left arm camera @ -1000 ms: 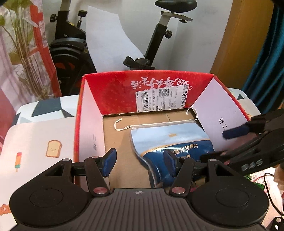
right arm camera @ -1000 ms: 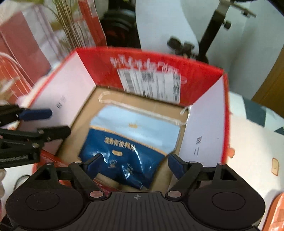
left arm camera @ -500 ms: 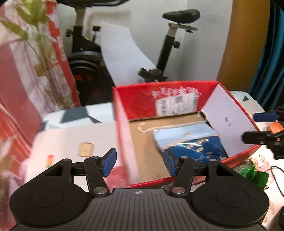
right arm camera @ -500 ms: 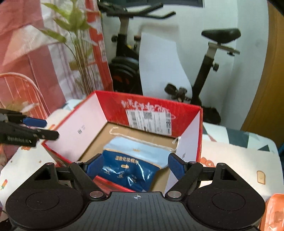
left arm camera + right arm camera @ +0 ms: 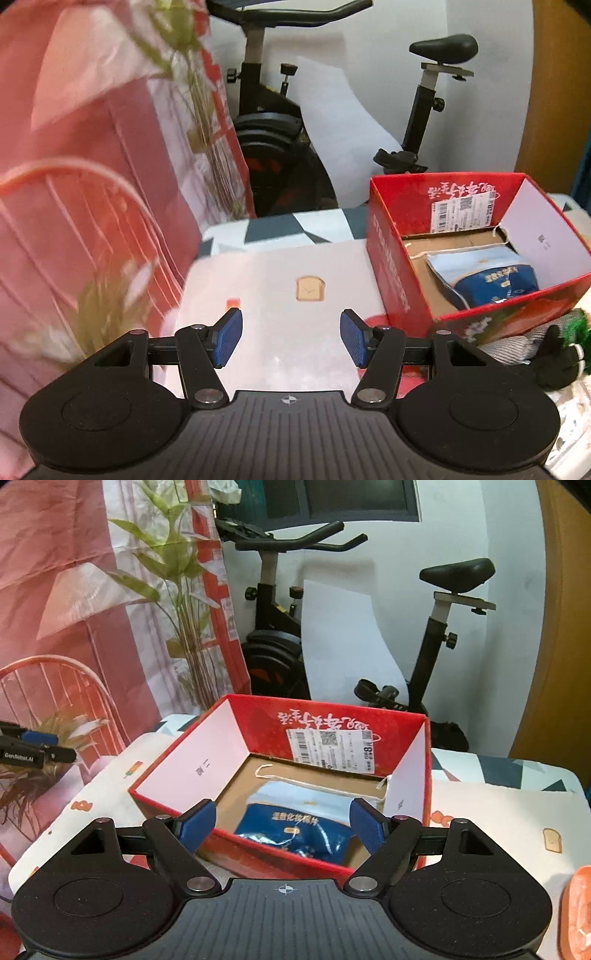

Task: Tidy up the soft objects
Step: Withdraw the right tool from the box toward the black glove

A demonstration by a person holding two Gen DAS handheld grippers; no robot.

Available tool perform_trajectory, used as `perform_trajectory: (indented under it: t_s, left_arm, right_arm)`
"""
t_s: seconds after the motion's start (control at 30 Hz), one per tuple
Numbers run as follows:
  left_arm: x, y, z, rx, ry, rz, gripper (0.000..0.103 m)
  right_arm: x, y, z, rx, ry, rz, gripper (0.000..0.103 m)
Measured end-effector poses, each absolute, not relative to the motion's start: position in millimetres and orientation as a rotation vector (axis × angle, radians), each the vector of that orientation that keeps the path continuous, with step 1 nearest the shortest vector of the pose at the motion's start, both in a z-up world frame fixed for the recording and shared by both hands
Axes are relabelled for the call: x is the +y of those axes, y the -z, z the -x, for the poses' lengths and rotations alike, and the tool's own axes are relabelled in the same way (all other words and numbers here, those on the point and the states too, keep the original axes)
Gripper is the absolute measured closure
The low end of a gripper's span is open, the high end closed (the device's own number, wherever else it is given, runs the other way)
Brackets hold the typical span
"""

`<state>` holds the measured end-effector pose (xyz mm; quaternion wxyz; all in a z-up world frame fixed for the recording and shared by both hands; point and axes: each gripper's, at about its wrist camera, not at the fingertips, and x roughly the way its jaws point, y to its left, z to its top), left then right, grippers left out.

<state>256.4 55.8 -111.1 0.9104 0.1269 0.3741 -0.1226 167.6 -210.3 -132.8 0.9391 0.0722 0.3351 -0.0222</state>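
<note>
Right wrist view is showing the red box (image 5: 332, 738) sitting on the table w/ a blue pouch (image 5: 295, 825) lying inside it, so one soft item is looking stowed. Beside the box's near corner, a grey-green soft pile (image 5: 546, 343) is waiting outside, so more is prob left. Right gripper (image 5: 282, 825) is hanging above the box's near wall, tilted down, jaws wide, holding nothing. Left gripper (image 5: 291, 338) is hovering left of the box over bare tablecloth (image 5: 280, 269), jaws apart, empty.
</note>
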Motion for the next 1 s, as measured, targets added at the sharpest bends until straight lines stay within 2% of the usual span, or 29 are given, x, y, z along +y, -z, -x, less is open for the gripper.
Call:
perform_trajectory:
  t_s: [0.33, 0.7, 0.77, 1.0]
  left_arm:
    - [19, 160, -224, 0.814, 0.418, -0.124, 0.042]
    - [-23, 204, -202, 0.891, 0.509, -0.032, 0.045]
    - [-29, 210, -200, 0.907, 0.517, -0.019, 0.049]
    - [-48, 226, -193, 0.949, 0.519, -0.001, 0.050]
  right_arm:
    - [-186, 155, -148, 0.681, 0.037, -0.095, 0.031]
    - [-176, 214, -125, 0.743, 0.043, -0.036, 0.048]
    - [-176, 223, -123, 0.755, 0.035, -0.035, 0.057]
    - [-181, 246, -117, 0.786, 0.025, -0.112, 0.058]
